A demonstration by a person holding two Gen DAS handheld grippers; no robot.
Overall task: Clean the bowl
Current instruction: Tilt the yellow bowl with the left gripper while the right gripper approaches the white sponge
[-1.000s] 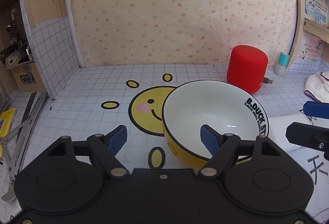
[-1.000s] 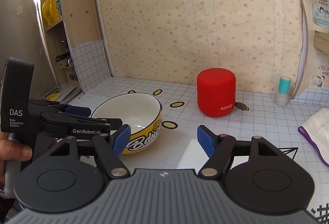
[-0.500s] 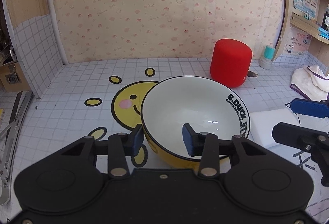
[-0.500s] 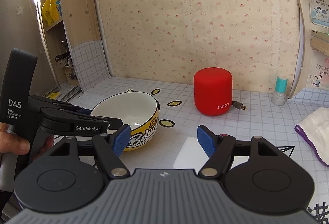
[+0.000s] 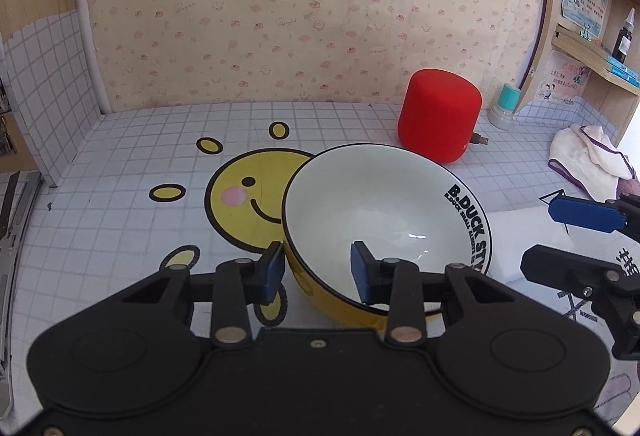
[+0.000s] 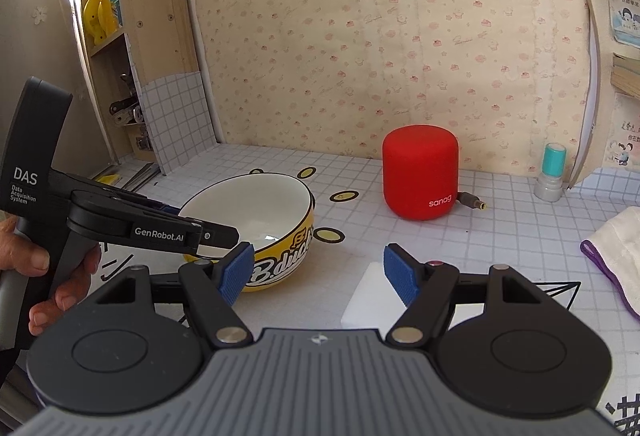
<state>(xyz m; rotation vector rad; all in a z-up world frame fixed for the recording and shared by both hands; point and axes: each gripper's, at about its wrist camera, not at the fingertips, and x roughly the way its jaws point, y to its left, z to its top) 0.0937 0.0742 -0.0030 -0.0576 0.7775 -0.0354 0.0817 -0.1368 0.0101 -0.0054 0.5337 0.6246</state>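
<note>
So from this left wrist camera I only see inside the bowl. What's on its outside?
Observer: The bowl has a yellow side with big "Bduck" lettering.
Operator: And that other gripper at my right edge, is it holding anything?
Observer: No. The right gripper is open and empty; a white block lies on the table, seen between its fingers.
Operator: Any name on the red speaker?
Observer: Yes, "sanag" in white, low on the red speaker.

A home nook: floral wallpaper (image 5: 304,16), wooden shelves (image 5: 592,48), grid-patterned tabletop (image 5: 120,236).
</note>
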